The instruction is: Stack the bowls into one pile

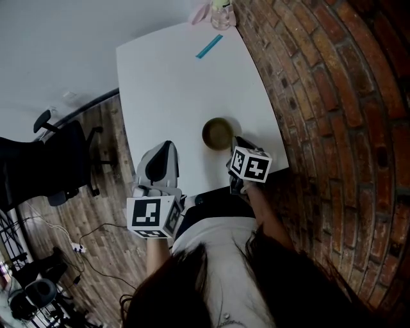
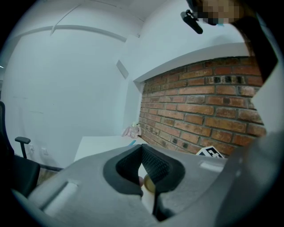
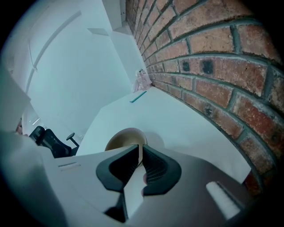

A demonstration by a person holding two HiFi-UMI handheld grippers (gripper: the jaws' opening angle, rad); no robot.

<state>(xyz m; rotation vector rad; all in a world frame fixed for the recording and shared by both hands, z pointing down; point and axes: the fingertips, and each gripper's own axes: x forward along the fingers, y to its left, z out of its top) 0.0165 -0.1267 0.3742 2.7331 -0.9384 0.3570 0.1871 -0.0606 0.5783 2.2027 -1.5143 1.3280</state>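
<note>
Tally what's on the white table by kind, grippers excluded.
Bowl: 1 (olive-brown; can't tell whether others are nested inside)
Teal strip: 1
Clear jar: 1
Pink item beside the jar: 1
Total: 4

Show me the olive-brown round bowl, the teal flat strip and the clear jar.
Olive-brown round bowl [image 1: 218, 133]: head view, inside bottom.
Teal flat strip [image 1: 209, 46]: head view, mid-length.
Clear jar [image 1: 221, 18]: head view, body.
</note>
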